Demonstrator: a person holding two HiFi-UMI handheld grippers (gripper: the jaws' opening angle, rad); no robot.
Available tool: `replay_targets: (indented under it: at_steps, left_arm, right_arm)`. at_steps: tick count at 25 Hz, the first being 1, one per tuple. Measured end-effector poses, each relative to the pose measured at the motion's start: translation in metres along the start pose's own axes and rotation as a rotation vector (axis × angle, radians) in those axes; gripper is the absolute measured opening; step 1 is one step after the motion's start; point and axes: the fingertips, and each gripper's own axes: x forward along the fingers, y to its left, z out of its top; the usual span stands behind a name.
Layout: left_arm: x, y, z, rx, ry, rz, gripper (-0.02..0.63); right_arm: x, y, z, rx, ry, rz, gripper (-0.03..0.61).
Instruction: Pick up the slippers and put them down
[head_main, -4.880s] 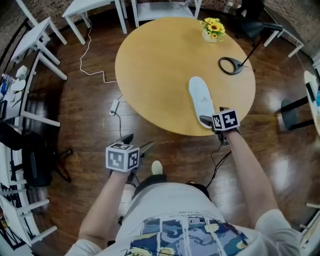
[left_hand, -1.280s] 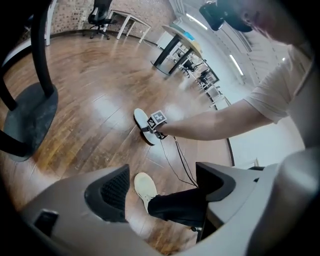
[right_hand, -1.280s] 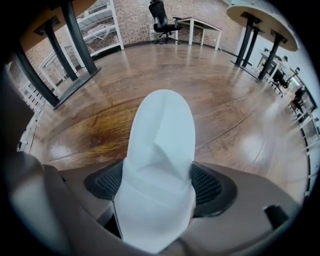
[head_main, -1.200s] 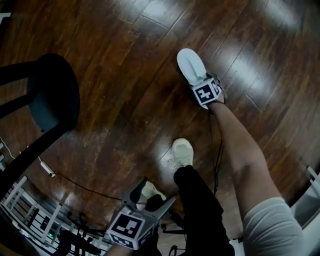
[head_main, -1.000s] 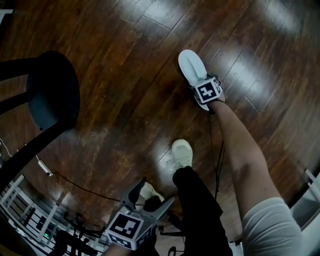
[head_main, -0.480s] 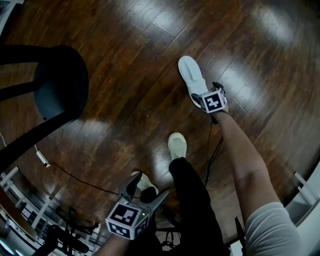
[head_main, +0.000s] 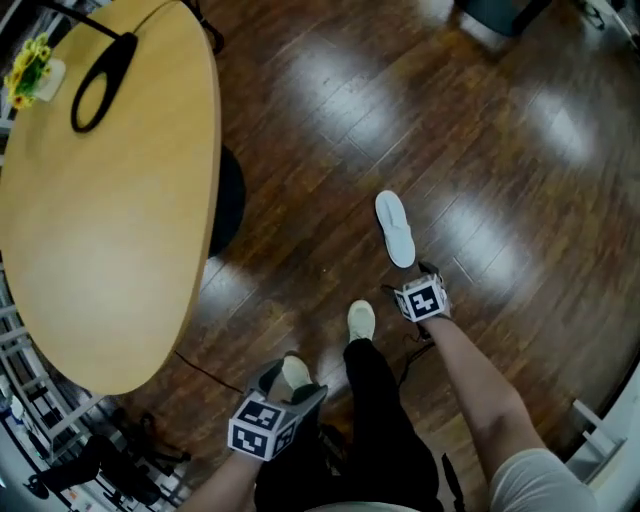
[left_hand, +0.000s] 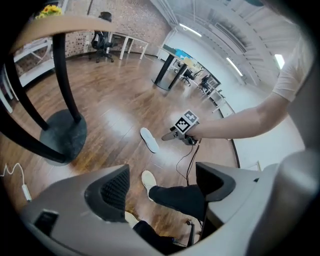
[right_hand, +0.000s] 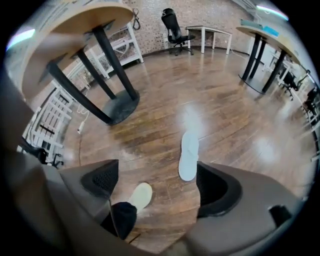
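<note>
Dark glossy wooden plank floor (head_main: 500, 150) fills most of the head view; round tan wooden table (head_main: 110, 200) back in frame at upper left, bearing only a black ring-shaped loop (head_main: 98, 75) and a small pot of yellow flowers (head_main: 28, 62); no footwear seen on it.

Change noted: half a second ago the right gripper (head_main: 424, 275) sat at the heel end of the flat white slipper (head_main: 395, 228); now it has drawn back toward lower centre of frame; slipper lies flat on the floor just right of centre, with a strip of bare floor between its heel and the fingertips; head camera has also lifted, so everything reads smaller.

Right gripper view: jaws spread wide, nothing between them but floor and the person's pale shoe (right_hand: 138, 196); slipper lies beyond, close to the right-hand jaw in frame, not touched.

Idle left gripper (head_main: 288, 385) sits low at bottom centre; its own view shows the jaws parted and empty.

Judgement: release complete; this slipper, which was on the table some seconds back, counts as put down. Task says slippers; a second one is not visible in any view; cannot tell whether one remains to fetch.
</note>
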Motion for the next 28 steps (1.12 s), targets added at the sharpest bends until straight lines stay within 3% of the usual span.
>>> replay_targets:
  at_steps: [2,6,9,12,16,22,28]
  left_arm:
    - [-0.038,-0.005,0.016,-0.028,-0.037,0.03,0.414]
    - [-0.121,-0.028,0.031,-0.083,-0.13,0.095,0.416]
    - [-0.18,-0.04,0.034,-0.083,-0.202,0.134,0.416]
    - [-0.238,-0.03,0.036,-0.086,-0.308,0.193,0.415]
    - [-0.316,-0.017,0.026,-0.152,-0.465,0.229,0.416]
    - [-0.427,0.023,-0.048,-0.228,-0.634,0.285,0.416]
    - [-0.49,0.062,-0.157,-0.307,-0.664,0.365,0.414]
  right_arm:
    - [-0.053,0.021,0.029,0.001,-0.037,0.028,0.509]
    - [-0.166,0.072,0.062,-0.089,-0.085,0.09,0.488]
    - [-0.252,0.112,0.082,-0.148,-0.137,0.127,0.488]
    - [-0.32,0.153,0.12,-0.256,-0.202,0.115,0.477]
    - [-0.391,0.218,0.152,-0.338,-0.267,0.097,0.475]
    - [-0.437,0.369,0.153,-0.421,-0.306,0.128,0.474]
    - [-0.456,0.487,0.13,-0.506,-0.327,0.156,0.474]
